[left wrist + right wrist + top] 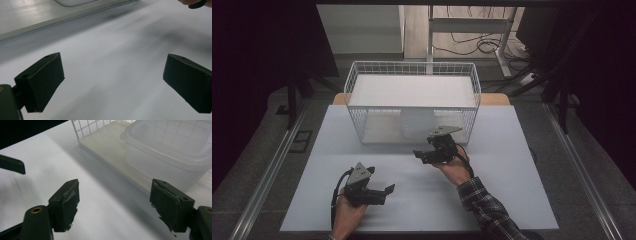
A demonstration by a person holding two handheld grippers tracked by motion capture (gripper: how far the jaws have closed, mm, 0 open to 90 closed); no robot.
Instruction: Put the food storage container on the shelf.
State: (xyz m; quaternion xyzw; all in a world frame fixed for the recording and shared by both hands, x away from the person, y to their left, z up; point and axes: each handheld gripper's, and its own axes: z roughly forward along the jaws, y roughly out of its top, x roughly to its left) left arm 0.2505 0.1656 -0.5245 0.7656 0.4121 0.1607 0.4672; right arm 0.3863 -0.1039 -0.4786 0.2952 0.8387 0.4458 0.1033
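Low at the left of the white desk [512,200], the left hand-held gripper [379,192], held in the person's left hand [346,216], jaws spread wide with nothing between them, hovering close over the bare sheet; in the left gripper view the same two black pads [43,81] far apart, only white surface in the gap. Farther back, at the middle of the desk, a white wire basket [357,82] with a flat white board [412,90] laid across its top and a translucent plastic container [416,124] with a lid standing inside, under the board. Just right of that and in front of the basket's open face, the right hand-held gripper [424,155], in the right hand [457,170] with a plaid sleeve [487,210], jaws likewise wide apart and holding nothing, container [170,152] close ahead but apart from the worn pads [68,203].
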